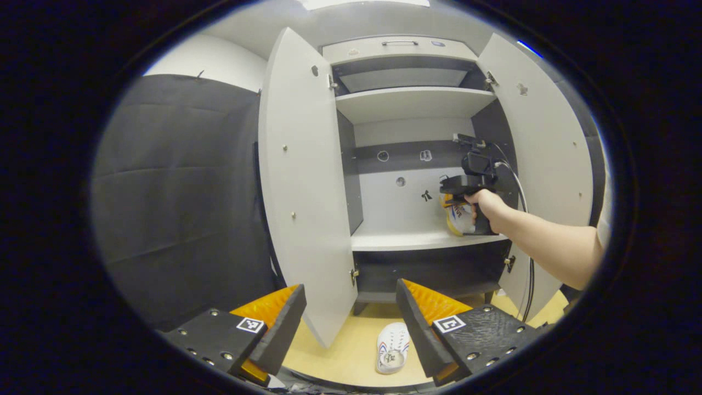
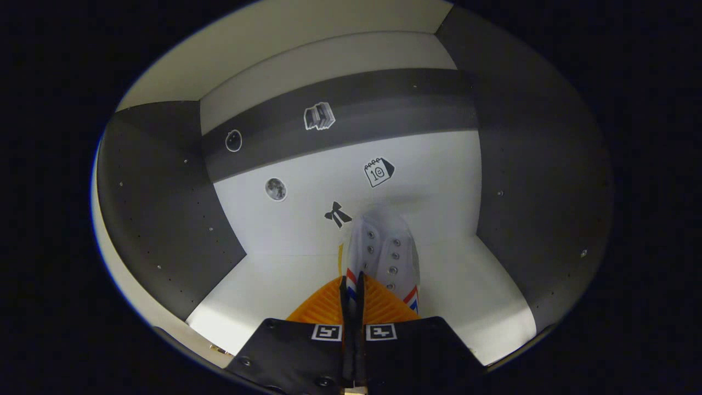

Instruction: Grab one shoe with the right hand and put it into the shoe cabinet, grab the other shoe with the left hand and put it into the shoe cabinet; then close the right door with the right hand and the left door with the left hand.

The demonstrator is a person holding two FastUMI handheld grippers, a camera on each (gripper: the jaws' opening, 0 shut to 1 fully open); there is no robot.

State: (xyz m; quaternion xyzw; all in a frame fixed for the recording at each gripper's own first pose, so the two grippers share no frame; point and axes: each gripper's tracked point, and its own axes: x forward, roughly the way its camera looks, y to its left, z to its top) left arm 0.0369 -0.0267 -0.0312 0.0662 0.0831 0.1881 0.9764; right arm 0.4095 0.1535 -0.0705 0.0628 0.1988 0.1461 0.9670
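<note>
Held shoe (image 1: 456, 218) — mostly hidden behind hand (image 1: 487, 204)

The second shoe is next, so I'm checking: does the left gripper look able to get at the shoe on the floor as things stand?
Probably yes. The left gripper is open, and the shoe on the floor lies between its fingers in the left gripper view, with bare floor around it. The open left door stands off to one side.

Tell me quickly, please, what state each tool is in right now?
Left tool: open, holding nothing, above the shoe on the floor.
Right tool: shut on the white shoe, inside the shoe cabinet.
</note>
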